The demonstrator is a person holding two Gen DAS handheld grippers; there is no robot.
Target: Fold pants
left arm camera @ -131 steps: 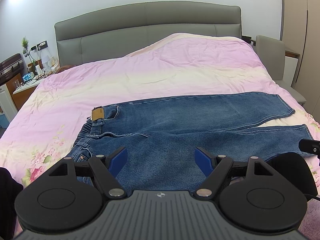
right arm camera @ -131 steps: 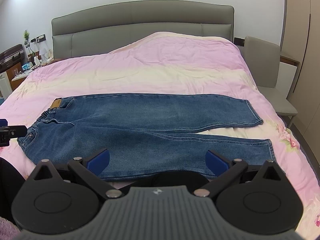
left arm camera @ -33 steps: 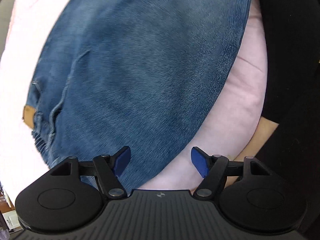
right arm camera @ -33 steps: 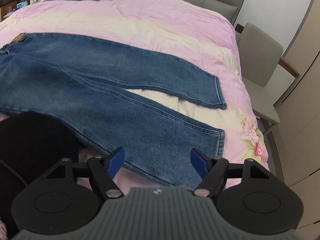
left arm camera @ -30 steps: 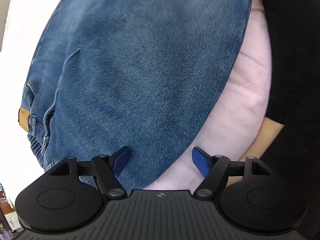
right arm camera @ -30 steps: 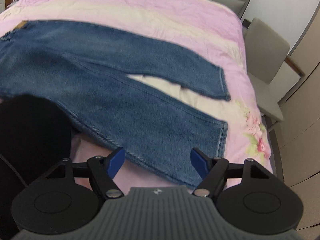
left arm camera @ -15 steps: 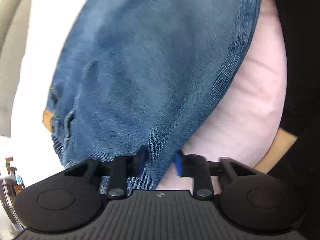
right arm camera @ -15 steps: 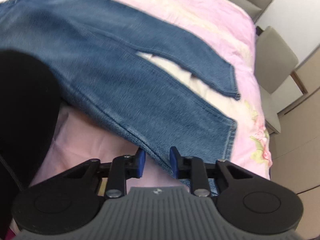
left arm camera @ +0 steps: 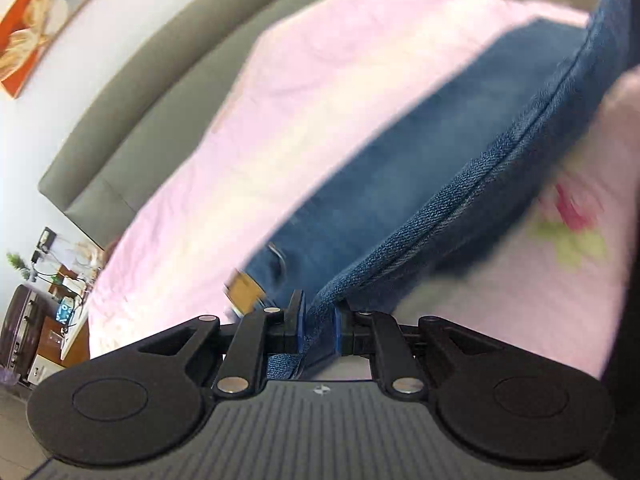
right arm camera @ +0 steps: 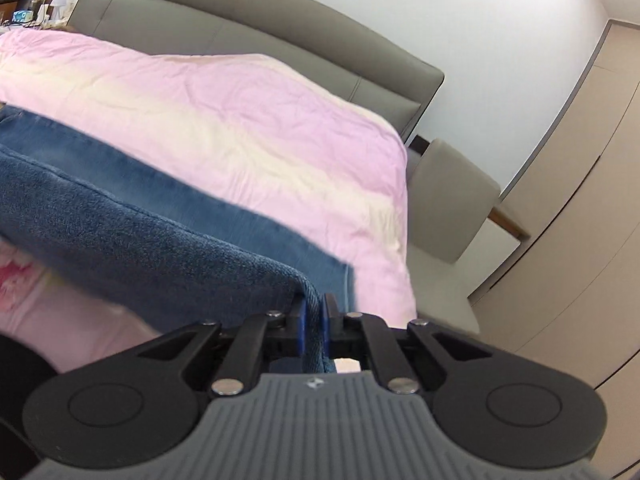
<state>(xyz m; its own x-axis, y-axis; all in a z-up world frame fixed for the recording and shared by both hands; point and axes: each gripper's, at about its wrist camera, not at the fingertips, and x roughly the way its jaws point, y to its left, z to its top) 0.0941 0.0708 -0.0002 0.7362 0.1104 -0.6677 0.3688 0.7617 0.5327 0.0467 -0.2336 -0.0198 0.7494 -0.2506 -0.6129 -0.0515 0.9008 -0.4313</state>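
Blue jeans [left arm camera: 420, 184] lie on a pink bed. My left gripper [left arm camera: 318, 330] is shut on the near side seam of the jeans, close to the waistband and its tan patch [left arm camera: 244, 292]. The seam edge rises off the bed. In the right wrist view my right gripper [right arm camera: 313, 330] is shut on the near edge of the jeans [right arm camera: 132, 236] near the leg hem and holds it lifted. The far leg [right arm camera: 240, 220] lies flat on the bed beyond.
A grey padded headboard [right arm camera: 248, 44] runs along the far side of the bed. A grey chair [right arm camera: 452, 200] stands at the bed's right, beside beige wardrobe doors [right arm camera: 568, 240]. A cluttered nightstand [left arm camera: 60, 300] stands at the left.
Both grippers have closed on the near edge of the jeans and lifted it. Both cameras have tipped up from the bed toward the headboard.
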